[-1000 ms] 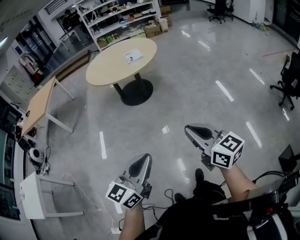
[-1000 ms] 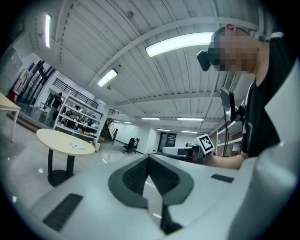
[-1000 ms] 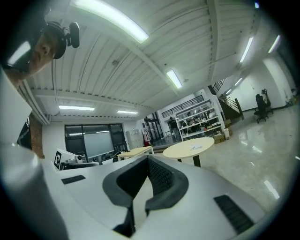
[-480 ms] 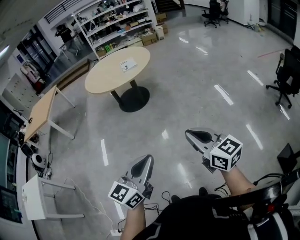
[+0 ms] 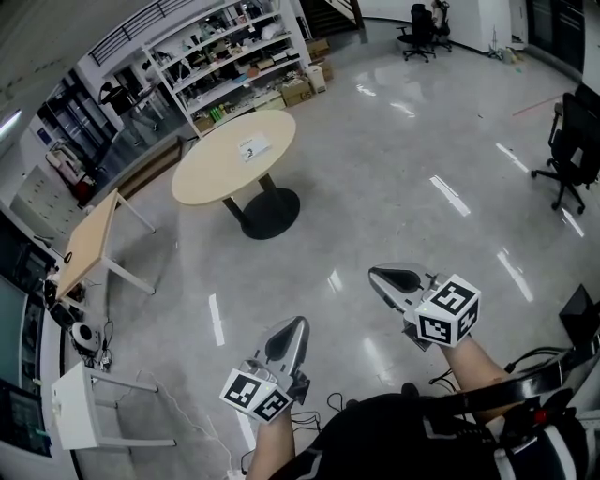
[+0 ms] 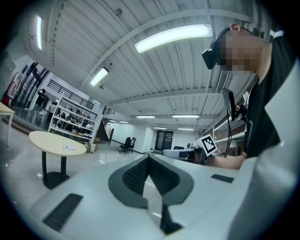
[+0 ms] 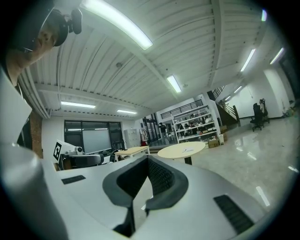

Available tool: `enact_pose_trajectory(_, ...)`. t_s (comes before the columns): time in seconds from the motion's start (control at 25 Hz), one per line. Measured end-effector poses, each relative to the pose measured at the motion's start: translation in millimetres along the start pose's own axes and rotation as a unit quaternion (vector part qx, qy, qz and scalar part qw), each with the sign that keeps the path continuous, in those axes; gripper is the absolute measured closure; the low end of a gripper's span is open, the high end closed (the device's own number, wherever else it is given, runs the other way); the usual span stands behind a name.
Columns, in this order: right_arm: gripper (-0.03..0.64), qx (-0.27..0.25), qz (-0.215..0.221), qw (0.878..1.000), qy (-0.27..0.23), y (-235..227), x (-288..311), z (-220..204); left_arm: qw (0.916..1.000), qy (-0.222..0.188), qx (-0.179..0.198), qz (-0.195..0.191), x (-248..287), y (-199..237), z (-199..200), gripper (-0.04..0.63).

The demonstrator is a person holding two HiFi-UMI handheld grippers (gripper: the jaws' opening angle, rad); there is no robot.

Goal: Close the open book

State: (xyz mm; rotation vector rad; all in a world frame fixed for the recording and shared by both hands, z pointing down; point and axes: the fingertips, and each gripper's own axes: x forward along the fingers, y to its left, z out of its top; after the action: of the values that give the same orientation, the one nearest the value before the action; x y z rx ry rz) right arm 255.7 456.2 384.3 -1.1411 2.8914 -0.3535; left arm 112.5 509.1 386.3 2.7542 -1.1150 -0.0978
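Held the left tool [image 5: 298,324] level above the floor [image 5: 394,178], jaws pressed together at the tips, nothing between them. Held the right tool [image 5: 377,274] the same way, a little farther forward and well apart from the left one, jaws likewise closed and empty. Carried a marker cube [image 5: 255,394] behind the left jaws and a second cube [image 5: 448,312] behind the right, each at the end of a forearm. Stood over a tangle of cables [image 5: 333,401] lying on the floor just below the tools.

Had a round table [image 5: 211,178] on a dark pedestal foot ahead, well apart from both tools across shiny floor. Found a flat white item [image 5: 251,147] on it, a little off the middle of the top toward the far edge. Could not tell at this size whether it was the open book, or whether it lay open or closed.

Had a long rectangular table [image 5: 89,239] off to the left and a white stand [image 5: 75,408] nearer, on the left tool's side. Faced open shelves [image 5: 225,56] crowded with goods beyond the round table, with cardboard boxes [image 5: 302,89] on the floor at their right end. Noted one black office chair [image 5: 567,150] at the right and another chair [image 5: 420,26] far back.
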Motion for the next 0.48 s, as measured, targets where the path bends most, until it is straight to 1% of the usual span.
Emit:
enact_pose_trajectory(0.32,0.617,0.0,0.01,1.0,0.003,-1.7,3.2,-5.4,0.9999,-0.002,-0.007,0.015,-2.3,4.6,-4.5,0.597)
enact_pose_trajectory(0.48,0.617,-0.007,0.011,1.0,0.007,2.7,4.4,-4.6,0.9998,-0.005,-0.008,0.016,-4.1,3.8,-1.6,0.597)
